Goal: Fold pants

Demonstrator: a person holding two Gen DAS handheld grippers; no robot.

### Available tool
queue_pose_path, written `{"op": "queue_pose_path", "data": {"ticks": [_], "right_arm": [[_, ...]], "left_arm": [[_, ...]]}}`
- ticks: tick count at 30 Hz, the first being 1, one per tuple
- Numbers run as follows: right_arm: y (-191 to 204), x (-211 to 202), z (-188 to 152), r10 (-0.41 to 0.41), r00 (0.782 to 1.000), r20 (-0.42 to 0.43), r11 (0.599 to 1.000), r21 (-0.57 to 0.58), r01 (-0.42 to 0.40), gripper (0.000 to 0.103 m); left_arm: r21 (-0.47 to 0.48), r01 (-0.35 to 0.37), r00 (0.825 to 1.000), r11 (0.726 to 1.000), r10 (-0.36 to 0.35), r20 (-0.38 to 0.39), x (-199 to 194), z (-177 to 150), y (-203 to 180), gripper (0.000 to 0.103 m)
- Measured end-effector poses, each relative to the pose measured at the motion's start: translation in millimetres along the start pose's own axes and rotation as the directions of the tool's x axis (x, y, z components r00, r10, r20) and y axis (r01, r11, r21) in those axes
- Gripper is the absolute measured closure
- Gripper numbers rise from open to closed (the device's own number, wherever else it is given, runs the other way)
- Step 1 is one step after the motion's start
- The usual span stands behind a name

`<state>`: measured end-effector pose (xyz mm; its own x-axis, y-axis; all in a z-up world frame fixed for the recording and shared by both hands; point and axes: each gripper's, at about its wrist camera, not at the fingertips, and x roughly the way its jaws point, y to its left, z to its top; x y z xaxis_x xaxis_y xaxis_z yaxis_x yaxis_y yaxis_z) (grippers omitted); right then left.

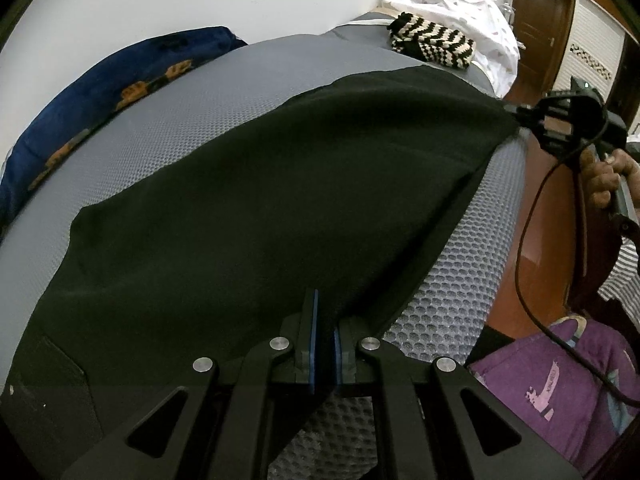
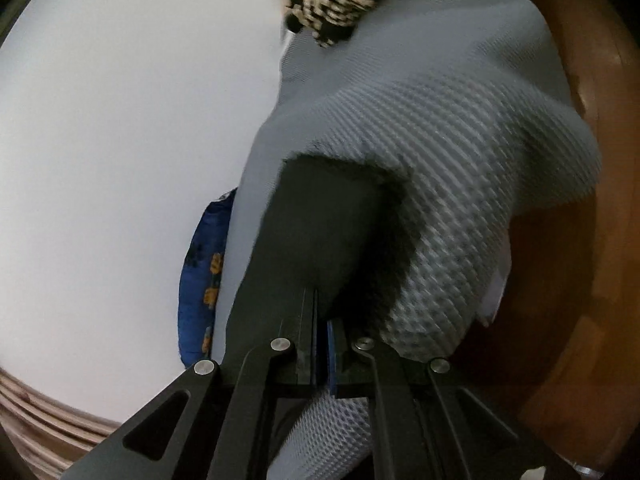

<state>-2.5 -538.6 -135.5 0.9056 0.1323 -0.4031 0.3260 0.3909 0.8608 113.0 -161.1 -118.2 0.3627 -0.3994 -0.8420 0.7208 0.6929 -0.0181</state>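
Black pants (image 1: 248,184) lie stretched across a grey mesh mattress (image 1: 168,112). My left gripper (image 1: 325,320) is shut on the near edge of the pants, close to the mattress side. At the far right of the left wrist view, my right gripper (image 1: 514,114) is held by a hand (image 1: 604,176) and pinches the pants' far corner, pulling the cloth taut. In the right wrist view, the right gripper (image 2: 322,312) is shut on the black pants (image 2: 316,232), which run forward over the mattress (image 2: 460,184). That view is blurred.
A black-and-cream zigzag knit (image 1: 430,40) and a white dotted sheet (image 1: 456,4) lie at the mattress's far end. A blue patterned quilt (image 1: 100,92) lines the wall side. A purple garment (image 1: 560,384) and the wooden floor (image 1: 532,272) are to the right, below the mattress edge.
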Motion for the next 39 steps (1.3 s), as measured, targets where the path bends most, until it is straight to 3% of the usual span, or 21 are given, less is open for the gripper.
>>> {"op": "queue_pose_path", "data": {"ticks": [5,7,9,11,14,19,21,24,33,36,39], "right_arm": [[23,-3,5,-0.007,0.999,0.033,0.998,-0.064,0.009,0.098],[42,-13,1,0.012,0.997,0.080,0.984,-0.178,0.003,0.098],[55,-11,4,-0.041,0.994,0.105,0.964,-0.258,0.067,0.098],[30,3,7,-0.117,0.992,0.052,0.973,-0.193,0.125,0.098],[0,6,6,-0.113,0.993,0.016,0.991,-0.069,0.114,0.100],[16,-8,6,-0.078,0.996,0.050,0.992,-0.099,0.082,0.099],[14,-5,9,-0.110,0.993,0.042,0.987,-0.109,0.114,0.099],[-6,5,16,-0.083,0.996,0.009,0.996,-0.041,0.084,0.101],[-9,7,20,-0.078,0.997,-0.011,0.997,0.009,0.078,0.102],[-2,-9,26,-0.172,0.984,0.036,0.984,-0.035,0.173,0.093],[13,-31,35,-0.280,0.952,0.124,0.954,-0.077,0.290,0.087]], "left_arm": [[-0.002,-0.004,1.000,1.000,0.004,-0.002,0,1,-1,0.095],[-0.003,-0.005,1.000,1.000,0.005,-0.004,1,1,-2,0.095],[0.002,-0.005,1.000,1.000,0.005,-0.006,1,3,-3,0.095],[0.012,-0.004,1.000,1.000,0.004,-0.008,1,3,-3,0.095],[0.020,-0.003,1.000,1.000,0.003,-0.008,0,2,-3,0.094],[0.019,0.000,1.000,1.000,0.000,-0.006,1,1,-2,0.094],[0.022,0.001,1.000,1.000,-0.001,-0.005,1,1,-3,0.094],[0.031,0.001,1.000,1.000,-0.001,-0.004,0,0,-4,0.093],[0.026,0.042,0.999,0.999,-0.042,0.016,-5,-4,0,0.093],[0.031,0.054,0.998,0.998,-0.055,0.029,-8,-9,1,0.093],[0.021,0.075,0.996,0.997,-0.076,0.037,-12,-11,3,0.090]]}}
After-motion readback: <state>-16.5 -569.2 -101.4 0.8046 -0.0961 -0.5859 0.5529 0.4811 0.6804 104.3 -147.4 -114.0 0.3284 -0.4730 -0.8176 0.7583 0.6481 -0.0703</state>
